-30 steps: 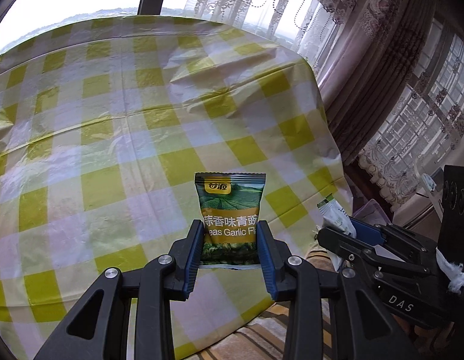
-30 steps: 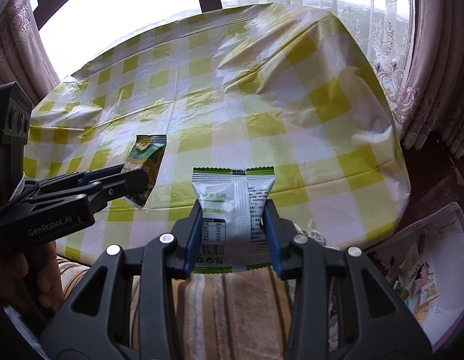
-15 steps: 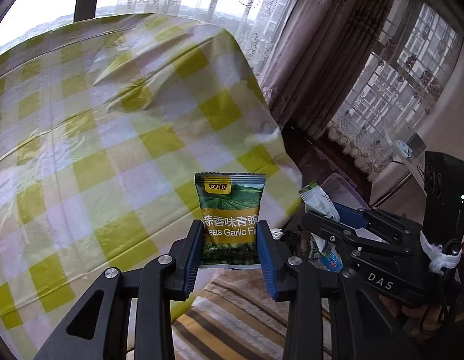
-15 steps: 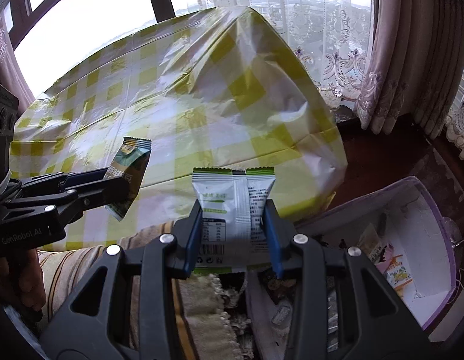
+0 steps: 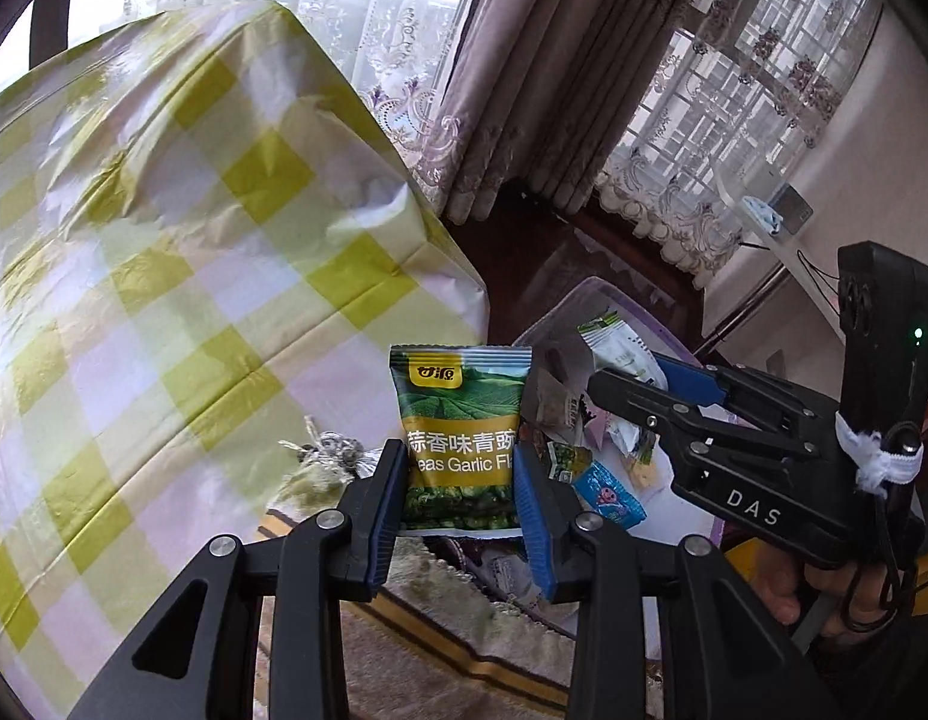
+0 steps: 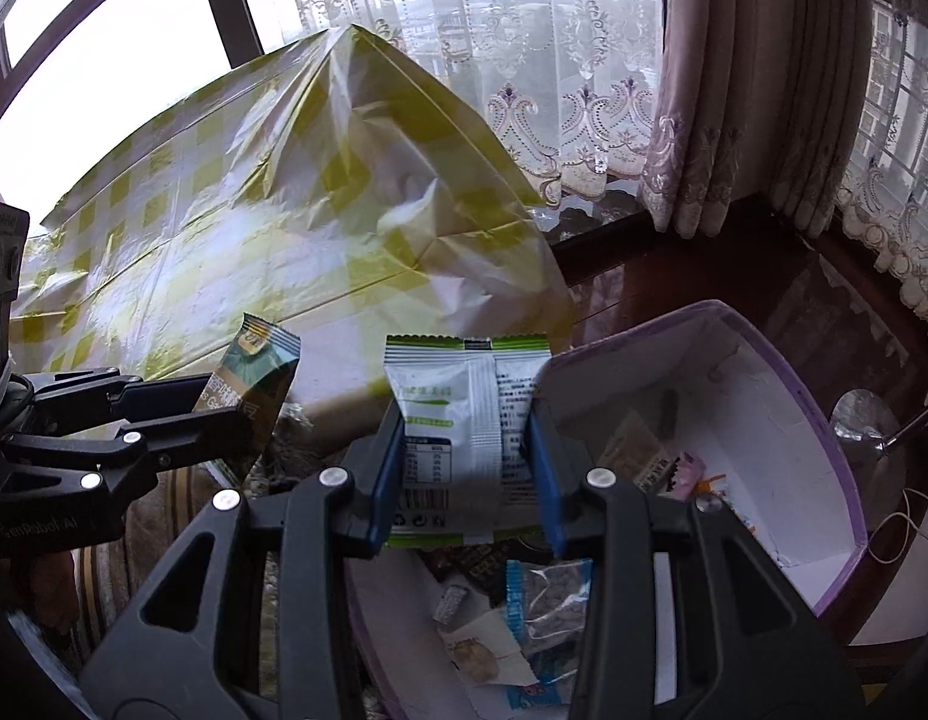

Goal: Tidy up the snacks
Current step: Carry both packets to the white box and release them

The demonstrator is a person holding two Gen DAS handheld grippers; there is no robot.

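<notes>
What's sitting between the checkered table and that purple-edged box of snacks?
Only a strip of dark wooden floor separates the table from the box, seen in the right wrist view.

To my left stands the table [image 5: 182, 276], draped in a shiny yellow-and-white checked cloth [image 6: 320, 222] that hangs over its near corner. On the floor [image 6: 692, 276] to the right, dark and glossy, sits a white box with a purple rim [image 6: 824, 420], small snack packets [image 6: 548, 600] lying loose inside. A striped rug [image 5: 464, 648] lies nearest me.
</notes>
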